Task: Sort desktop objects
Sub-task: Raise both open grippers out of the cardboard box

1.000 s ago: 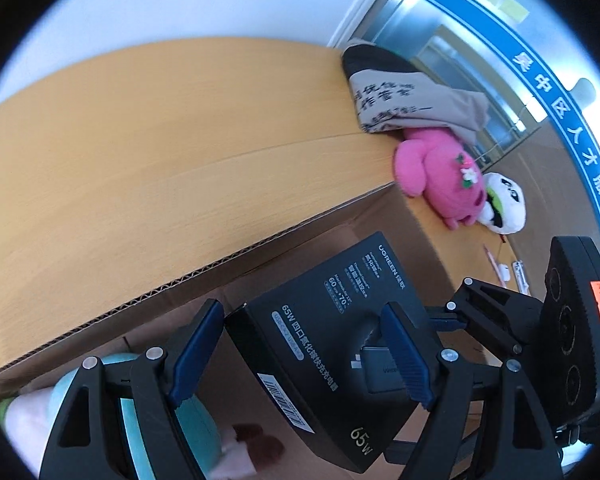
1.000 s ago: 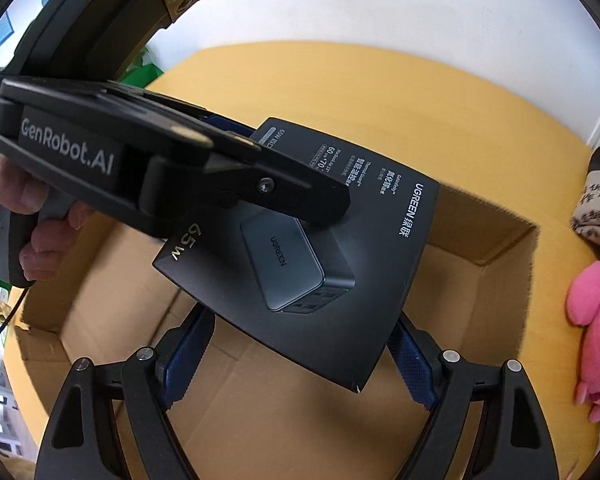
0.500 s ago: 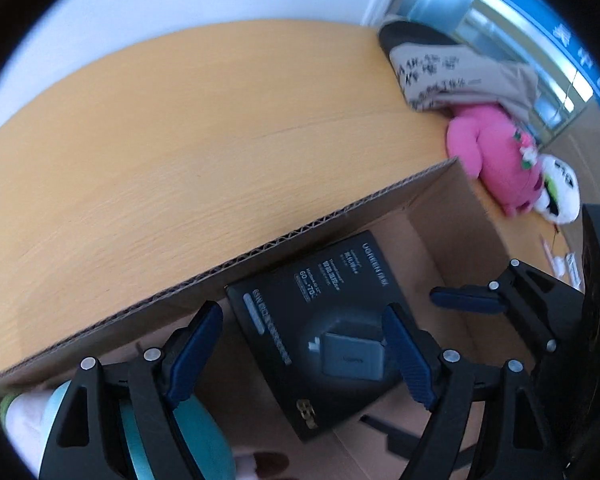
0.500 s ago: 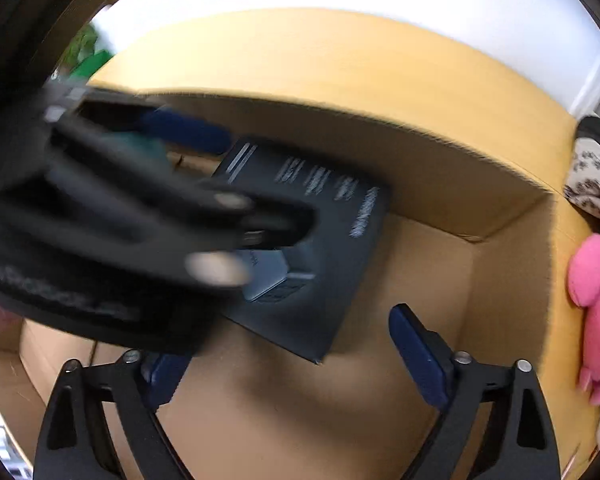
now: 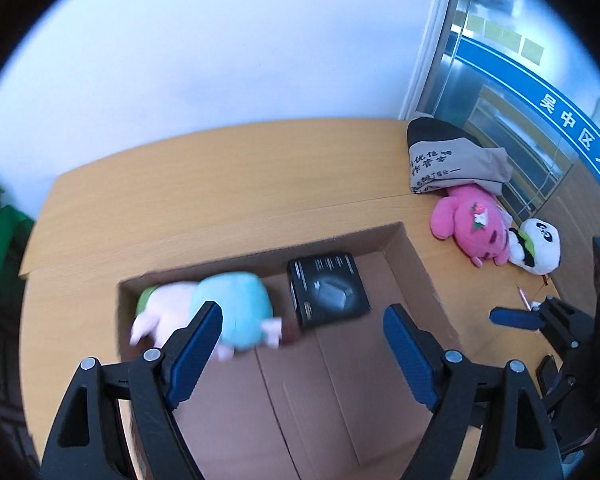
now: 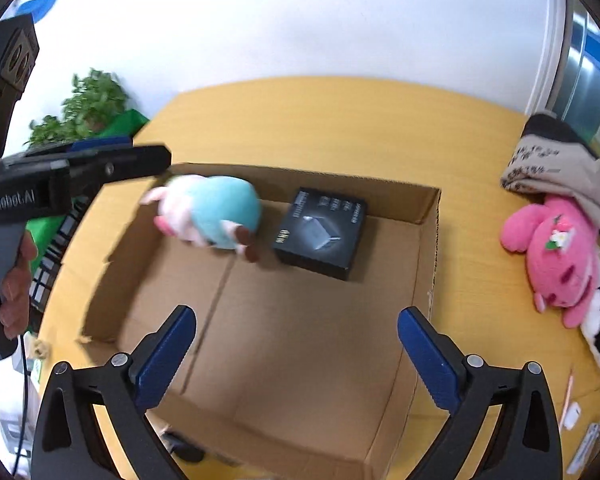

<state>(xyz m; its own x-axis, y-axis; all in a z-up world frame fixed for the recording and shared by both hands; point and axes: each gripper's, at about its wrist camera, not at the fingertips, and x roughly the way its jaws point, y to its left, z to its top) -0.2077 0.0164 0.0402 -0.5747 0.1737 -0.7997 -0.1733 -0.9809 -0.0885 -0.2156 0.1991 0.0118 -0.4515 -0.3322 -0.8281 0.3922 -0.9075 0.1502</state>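
The black charger box (image 6: 320, 233) lies flat on the floor of the cardboard box (image 6: 428, 248), near its far wall and closer to the far right corner. Its printed face looks up; it is almost square, turned a little askew to the walls. A teal plush (image 6: 216, 212) lies just beside it. The left gripper (image 5: 300, 338) stands apart and empty. The right gripper (image 6: 296, 344) is opening, nothing between its jaws.

Wooden table (image 6: 340, 120), open cardboard box (image 6: 426, 264), pink plush (image 6: 556, 256), panda plush (image 5: 538, 246), printed bag (image 5: 448, 162)
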